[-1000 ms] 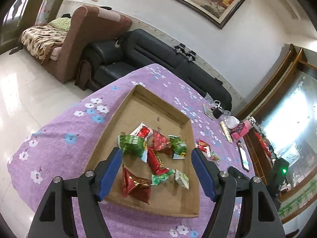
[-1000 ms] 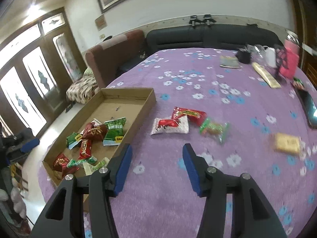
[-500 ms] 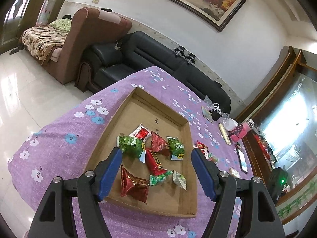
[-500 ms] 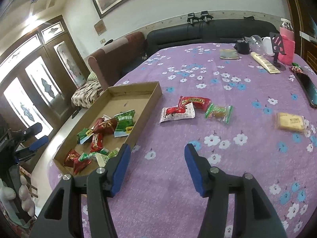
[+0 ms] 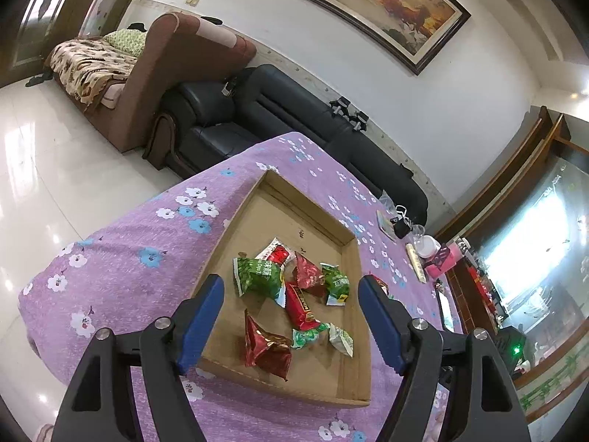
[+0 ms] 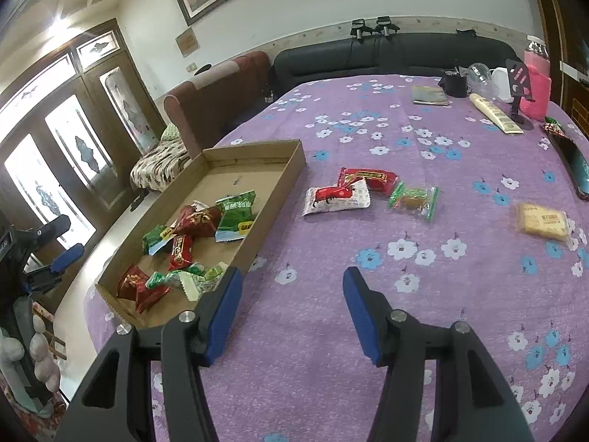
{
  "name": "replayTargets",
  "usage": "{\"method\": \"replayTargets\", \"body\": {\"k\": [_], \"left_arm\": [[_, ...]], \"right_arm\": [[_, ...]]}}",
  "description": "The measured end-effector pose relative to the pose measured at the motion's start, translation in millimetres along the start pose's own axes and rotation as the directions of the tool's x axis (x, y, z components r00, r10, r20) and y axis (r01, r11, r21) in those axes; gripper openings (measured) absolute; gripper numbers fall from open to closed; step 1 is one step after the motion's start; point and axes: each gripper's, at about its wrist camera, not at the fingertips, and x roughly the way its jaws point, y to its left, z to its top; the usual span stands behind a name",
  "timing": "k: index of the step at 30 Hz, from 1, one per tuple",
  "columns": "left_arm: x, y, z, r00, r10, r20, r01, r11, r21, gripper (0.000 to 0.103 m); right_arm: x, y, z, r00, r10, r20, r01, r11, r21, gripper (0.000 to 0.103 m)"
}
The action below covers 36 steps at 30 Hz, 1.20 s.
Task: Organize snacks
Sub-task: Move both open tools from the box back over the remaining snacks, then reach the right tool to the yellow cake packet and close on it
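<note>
Right claw [image 6: 291, 294]: jaws spread wide, nothing between them, hovering over bare purple cloth of the table [image 6: 368, 386]. Over the last second it has pulled back and risen; the loose snacks now sit farther ahead of it than before, none of them moved.

Left claw [image 5: 291, 311]: also wide open and empty, held above the near end of the cardboard tray [image 5: 353, 350]. It too has lifted slightly, view widening, tray contents unchanged.

Tray holds a pile of green and red packets, clustered toward its near half; far half bare.

Still outside on the table: white-and-red packet [image 6: 337, 199] just beside the tray's right wall, red packet [image 6: 370, 178] touching it behind, green-ended packet [image 6: 414, 200] next along, yellow biscuit packet [image 6: 541, 221] well apart to the right.

Judgement: task partly done, four snacks left. Retreat of both claws reads as a reset between picks; nearest white-and-red packet looks the likely next target for the right claw
</note>
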Motion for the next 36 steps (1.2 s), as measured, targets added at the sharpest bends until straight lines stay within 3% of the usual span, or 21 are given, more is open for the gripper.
{"method": "replayTargets", "body": {"k": [19,30,36], "left_arm": [[-1,-1,2,1.000,-0.013,-0.007,0.013,1.000,-0.001,0.080],[10,-21,1,1.000,-0.001,-0.029,0.002,0.999,0.035,0.080],[16,-52,0,0.999,-0.008,-0.044,0.012,0.994,0.112,0.080]], "right_arm": [[6,13,-2,1.000,-0.004,-0.022,0.004,1.000,-0.023,0.056],[-18,-40,-1,0.998,-0.058,0.011,0.057,0.996,0.066,0.057],[-38,-75,-2,0.994,-0.101,0.037,0.097,0.990,0.107,0.057]]}}
